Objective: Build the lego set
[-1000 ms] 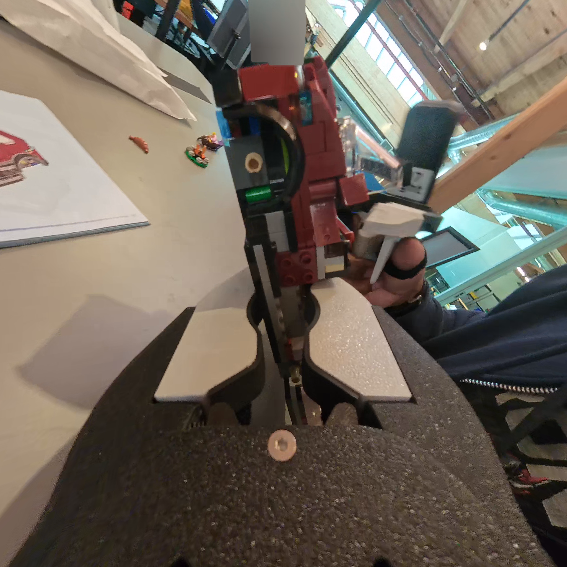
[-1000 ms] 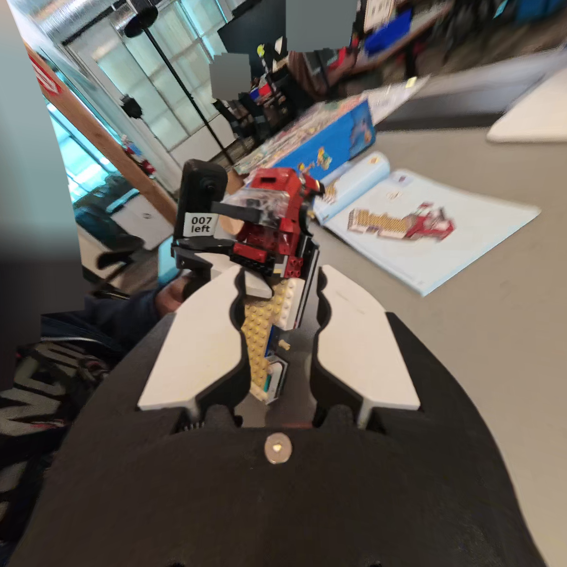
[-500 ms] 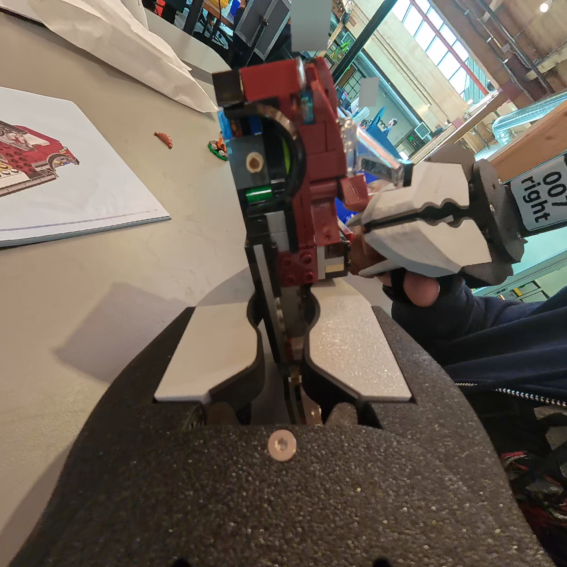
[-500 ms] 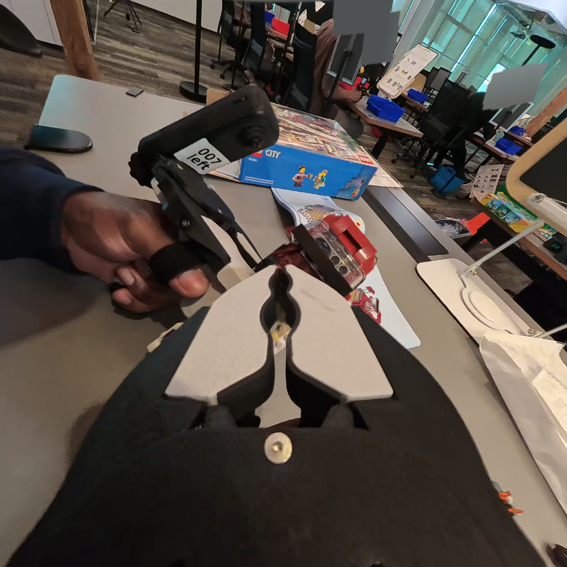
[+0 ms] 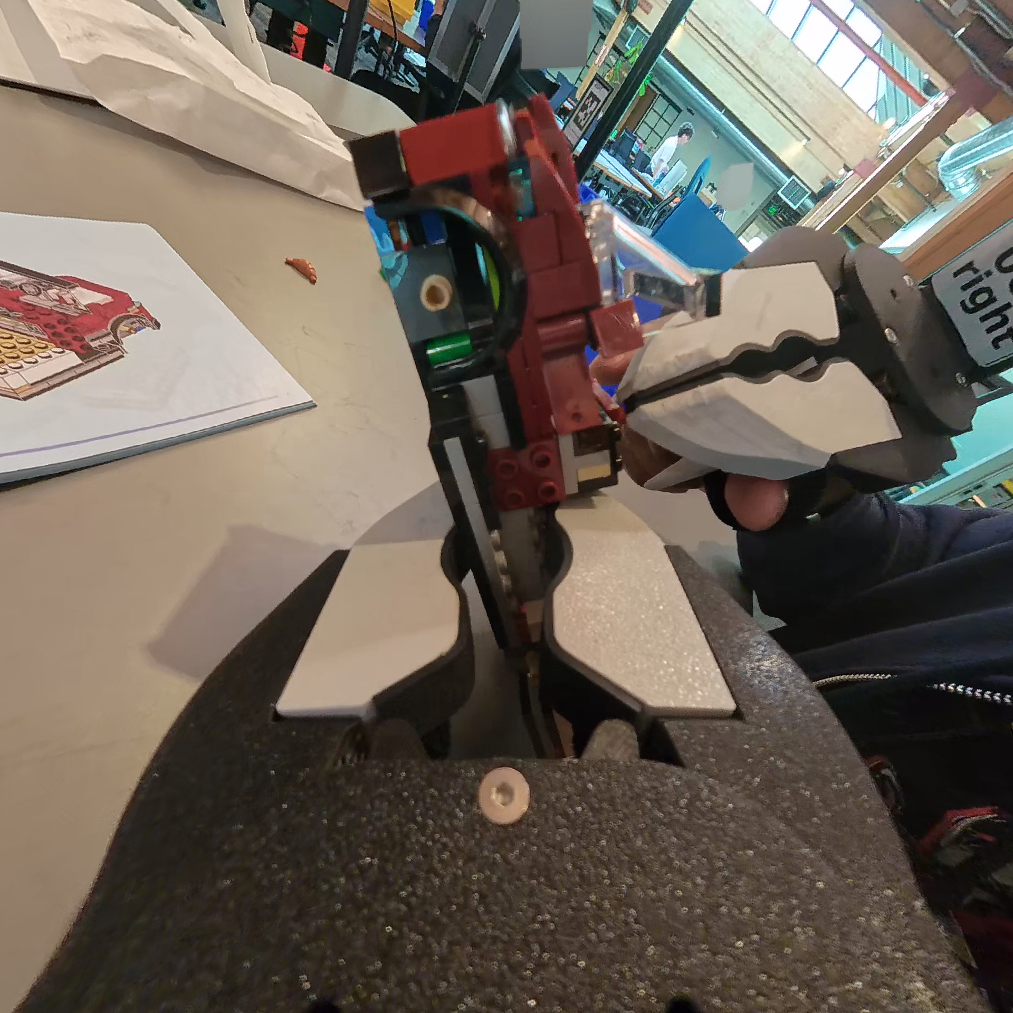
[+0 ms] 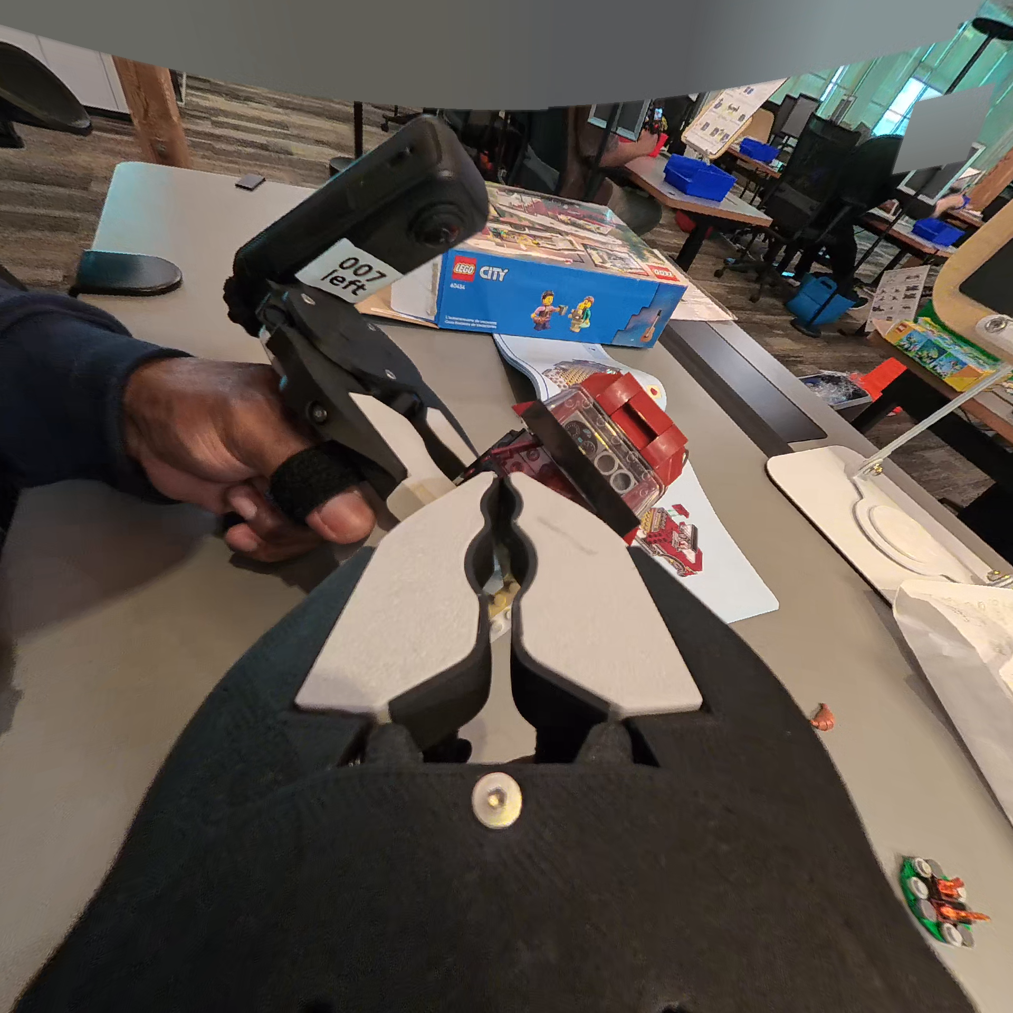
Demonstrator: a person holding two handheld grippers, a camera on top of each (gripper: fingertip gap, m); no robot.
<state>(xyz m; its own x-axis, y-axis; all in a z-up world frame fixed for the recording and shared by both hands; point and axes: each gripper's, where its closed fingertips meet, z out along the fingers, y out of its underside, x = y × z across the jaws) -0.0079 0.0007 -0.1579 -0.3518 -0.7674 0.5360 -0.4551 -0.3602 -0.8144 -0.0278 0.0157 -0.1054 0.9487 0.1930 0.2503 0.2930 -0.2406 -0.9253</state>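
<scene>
The dark-red and black brick-built toy vehicle (image 5: 510, 307) is held on end above the grey table (image 5: 164, 537), its long axis running straight away from the left gripper (image 5: 507, 553), whose pads are clamped on its thin base. The right gripper (image 5: 630, 403), its jaws closed on a small dark-red piece (image 5: 607, 396) at the model's right flank, is met crosswise from the right.

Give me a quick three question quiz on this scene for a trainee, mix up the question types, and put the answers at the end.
1. True or false: the left gripper grips the dark red brick model by its base.
2. The right gripper is: A) wide open, B) closed, tips at the model's side, C) flat on the table.
3. What colour is the box beyond the booklet?

Key: 1 true; 2 B; 3 blue.
</scene>
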